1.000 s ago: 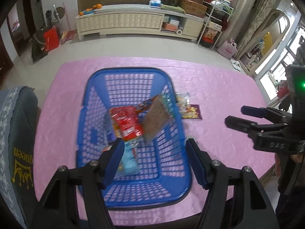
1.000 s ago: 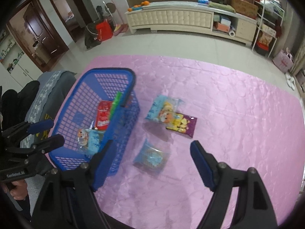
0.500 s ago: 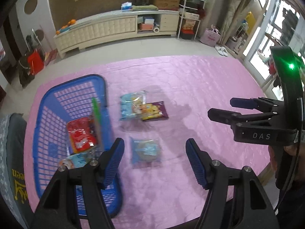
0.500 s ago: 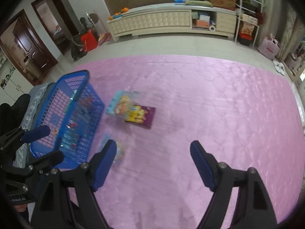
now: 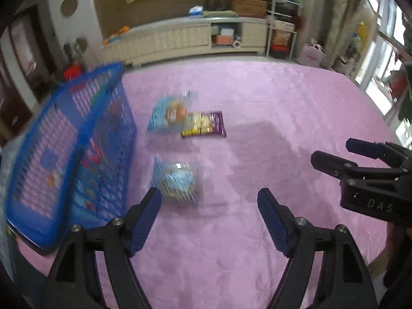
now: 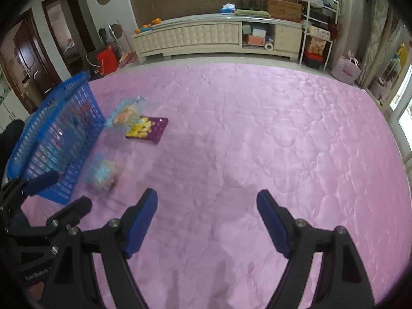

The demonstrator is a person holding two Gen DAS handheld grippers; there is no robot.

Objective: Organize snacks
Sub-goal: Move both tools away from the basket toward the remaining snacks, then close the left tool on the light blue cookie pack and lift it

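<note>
Pink tablecloth (image 5: 257, 257) is bearing three loose snack packets; left gripper (image 5: 209, 200), jaws just widening and empty, is swinging from basket (image 5: 64, 159) toward nearest packet (image 5: 177, 180); right gripper (image 6: 206, 203) is hanging wide, empty

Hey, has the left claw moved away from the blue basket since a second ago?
Yes. The left claw was over the blue basket; now it is off to the basket's right, open over the pink cloth, nearest the round blue snack bag.
</note>
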